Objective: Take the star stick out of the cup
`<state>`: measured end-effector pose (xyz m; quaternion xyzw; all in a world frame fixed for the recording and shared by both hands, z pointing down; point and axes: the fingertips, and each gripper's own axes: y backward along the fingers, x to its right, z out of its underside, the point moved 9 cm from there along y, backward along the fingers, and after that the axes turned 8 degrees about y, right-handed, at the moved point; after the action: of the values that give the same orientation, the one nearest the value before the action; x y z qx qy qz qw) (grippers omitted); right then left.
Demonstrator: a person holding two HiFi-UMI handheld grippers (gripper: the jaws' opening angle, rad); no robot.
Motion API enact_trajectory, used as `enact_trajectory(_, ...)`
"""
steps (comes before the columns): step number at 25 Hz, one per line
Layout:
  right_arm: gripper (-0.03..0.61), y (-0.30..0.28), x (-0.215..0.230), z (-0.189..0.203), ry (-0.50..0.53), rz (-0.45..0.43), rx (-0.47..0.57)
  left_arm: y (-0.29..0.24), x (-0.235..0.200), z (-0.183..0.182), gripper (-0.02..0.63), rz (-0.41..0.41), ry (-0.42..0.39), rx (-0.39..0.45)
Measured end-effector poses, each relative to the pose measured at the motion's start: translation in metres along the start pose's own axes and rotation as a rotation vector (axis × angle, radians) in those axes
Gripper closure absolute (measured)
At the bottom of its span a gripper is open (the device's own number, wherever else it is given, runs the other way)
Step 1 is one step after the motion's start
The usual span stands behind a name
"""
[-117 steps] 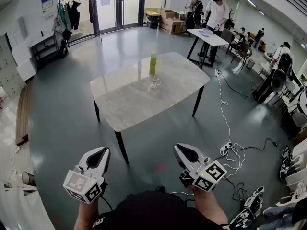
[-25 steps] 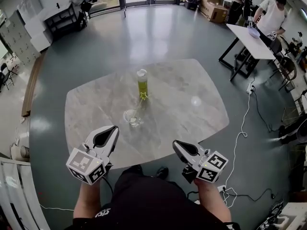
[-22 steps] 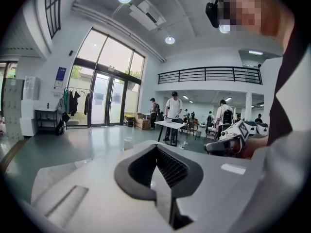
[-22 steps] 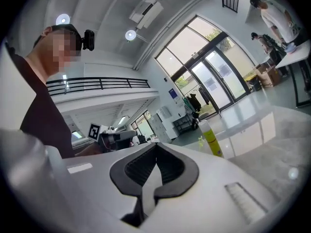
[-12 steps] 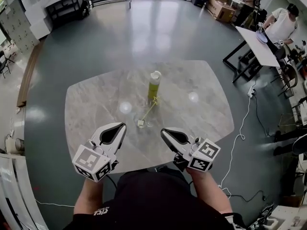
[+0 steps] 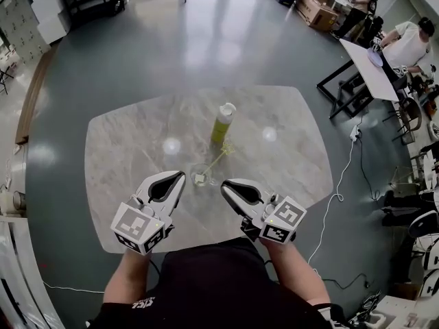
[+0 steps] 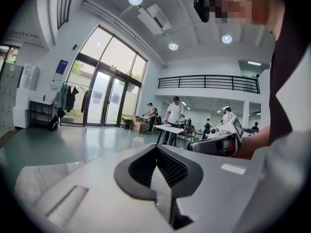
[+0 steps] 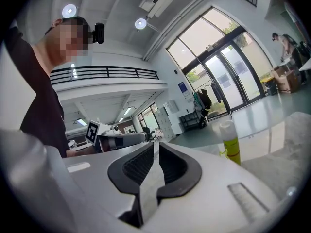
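Note:
A clear glass cup (image 6: 201,177) stands on the marble table (image 6: 123,156) near its front edge. The star stick (image 6: 215,163) leans out of the cup to the far right, its yellow star (image 6: 228,149) by the foot of a yellow-green bottle (image 6: 221,123). My left gripper (image 6: 180,175) is just left of the cup, apart from it, its jaws shut (image 7: 156,147) and empty. My right gripper (image 6: 224,185) is just right of the cup; its jaws are opening, with a narrow gap (image 8: 156,147) and nothing between them. The bottle (image 8: 229,142) shows ahead in the right gripper view.
The table's front edge (image 6: 206,242) runs under my forearms. A white table (image 6: 370,57) with people at it stands at the far right. A cable (image 6: 336,197) trails on the floor right of the table. Boxes (image 6: 317,9) sit at the back.
Both grippers have moved forward over the table's front edge and now flank the cup. The right gripper's jaws have parted slightly.

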<state>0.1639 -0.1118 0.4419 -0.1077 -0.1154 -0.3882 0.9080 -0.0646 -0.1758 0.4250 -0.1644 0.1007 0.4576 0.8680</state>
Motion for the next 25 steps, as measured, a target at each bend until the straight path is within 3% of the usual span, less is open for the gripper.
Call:
enact_trajectory(10, 0.503, -0.024, 0.038, 0.044, -0.003, -0.017, -0.055, -0.041, -0.02, 0.038, 0.611, -0.025, 0.008, -0.058)
enact_trajectory(16, 0.472, -0.04, 0.063, 0.07, 0.023, -0.008, -0.082, -0.062, -0.037, 0.06, 0.611, 0.007, 0.019, -0.032)
enact_trajectory(25, 0.433, -0.055, 0.096, 0.11, -0.075, 0.071, -0.108, -0.078, -0.051, 0.09, 0.611, -0.017, 0.042, -0.075)
